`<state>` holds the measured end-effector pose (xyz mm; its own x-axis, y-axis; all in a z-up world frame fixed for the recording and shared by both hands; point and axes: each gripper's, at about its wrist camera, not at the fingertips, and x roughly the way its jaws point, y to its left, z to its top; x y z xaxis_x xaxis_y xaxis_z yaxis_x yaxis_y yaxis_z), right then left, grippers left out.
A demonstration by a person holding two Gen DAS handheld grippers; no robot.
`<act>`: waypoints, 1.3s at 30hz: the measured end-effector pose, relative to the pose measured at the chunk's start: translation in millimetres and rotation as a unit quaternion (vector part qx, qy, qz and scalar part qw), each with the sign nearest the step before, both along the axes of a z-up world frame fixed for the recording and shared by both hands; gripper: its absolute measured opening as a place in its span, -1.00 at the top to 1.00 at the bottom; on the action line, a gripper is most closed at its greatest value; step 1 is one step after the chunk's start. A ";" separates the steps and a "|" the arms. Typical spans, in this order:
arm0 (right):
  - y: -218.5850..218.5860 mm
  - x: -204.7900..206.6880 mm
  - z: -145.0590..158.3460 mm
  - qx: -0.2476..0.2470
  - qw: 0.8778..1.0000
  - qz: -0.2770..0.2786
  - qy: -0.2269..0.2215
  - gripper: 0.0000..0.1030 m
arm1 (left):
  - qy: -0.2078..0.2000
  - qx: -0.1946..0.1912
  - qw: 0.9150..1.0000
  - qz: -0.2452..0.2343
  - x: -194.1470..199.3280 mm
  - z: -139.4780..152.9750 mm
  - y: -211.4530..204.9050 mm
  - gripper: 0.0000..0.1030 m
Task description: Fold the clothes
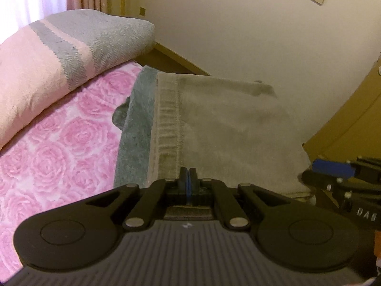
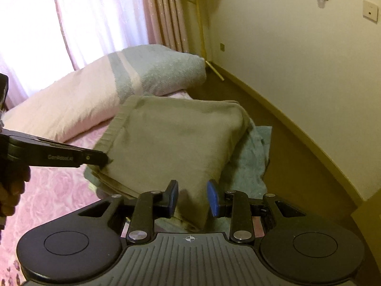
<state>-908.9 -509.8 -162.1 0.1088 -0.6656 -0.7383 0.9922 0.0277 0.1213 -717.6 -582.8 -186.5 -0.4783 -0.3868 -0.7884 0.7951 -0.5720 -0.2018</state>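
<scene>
2 cloths on the bed (image 1: 47, 162): 1 beige cloth (image 1: 226, 128), folded, atop 1 teal cloth (image 1: 135, 128) near the bed's right edge. Left gripper (image 1: 188, 175): pads pressed together, pinching the beige cloth's near hem edge. Right gripper (image 2: 193, 197): pads apart, abt half open, straddling the beige cloth's near corner, gripping nothing. 1 pillow (image 2: 100, 97), pink w/ grey stripes, lies far-left by 1 curtain (image 2: 166, 12). 1 hand (image 2: 10, 190) at the left edge holds the left gripper.

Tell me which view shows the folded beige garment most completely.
The right wrist view: the beige garment appears nearly whole, lying on a teal garment, with the left gripper at its hem corner. The left wrist view shows it closer, cropped by the shut gripper.
</scene>
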 end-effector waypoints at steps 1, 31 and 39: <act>-0.6 0.1 -2.8 0.012 1.000 -0.001 0.002 0.38 | -0.003 0.002 1.000 0.004 -0.1 -1.7 -0.7 0.97; 113.5 64.3 72.4 0.001 0.986 -0.164 -0.034 -0.42 | -0.043 -0.057 0.997 0.012 73.2 113.9 107.3 0.23; 160.2 103.7 92.0 -0.015 0.985 -0.168 -0.022 -0.42 | -0.035 -0.066 0.997 0.001 111.7 121.5 151.5 0.11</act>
